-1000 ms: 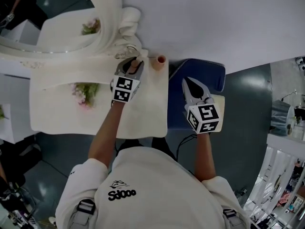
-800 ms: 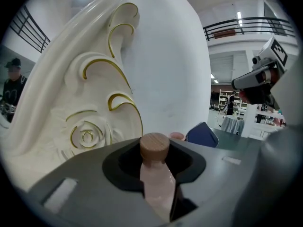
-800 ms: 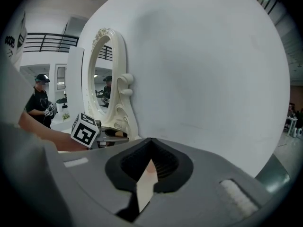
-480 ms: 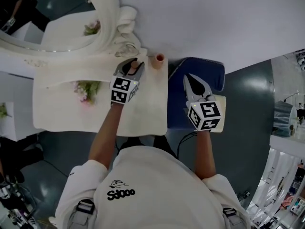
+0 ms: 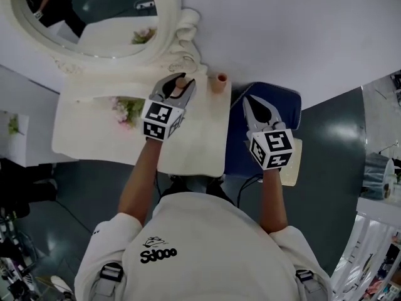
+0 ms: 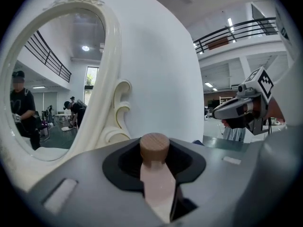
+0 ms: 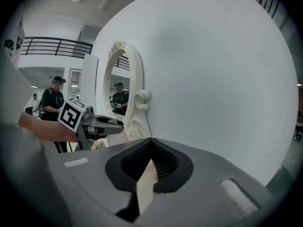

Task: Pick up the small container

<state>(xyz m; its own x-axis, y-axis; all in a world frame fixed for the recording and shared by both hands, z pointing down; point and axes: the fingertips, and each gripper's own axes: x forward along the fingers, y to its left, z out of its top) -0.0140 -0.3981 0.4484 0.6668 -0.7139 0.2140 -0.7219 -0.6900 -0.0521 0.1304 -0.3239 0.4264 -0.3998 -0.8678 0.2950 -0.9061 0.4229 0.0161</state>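
Observation:
The small container [image 6: 155, 174] is a pale pink bottle with a round wooden cap. It stands upright between the jaws of my left gripper [image 6: 155, 162], which is shut on it. In the head view the left gripper [image 5: 180, 83] holds the container [image 5: 180, 82] over the back of the cream dressing table [image 5: 194, 143], next to the mirror's base. A second small pinkish container [image 5: 218, 81] stands at the table's back right corner, apart from both grippers. My right gripper [image 5: 249, 102] hovers over the blue seat, its jaws together with nothing in them.
An oval cream-framed mirror [image 5: 94, 17] rises at the table's back left against the white wall. Pink flowers [image 5: 128, 108] lie on the table left of my left gripper. A blue seat [image 5: 279, 102] stands right of the table, under the right gripper.
The head view has swung, so more of the mirror shows. My left gripper keeps its hold on the container in about the same spot. The right gripper has barely moved.

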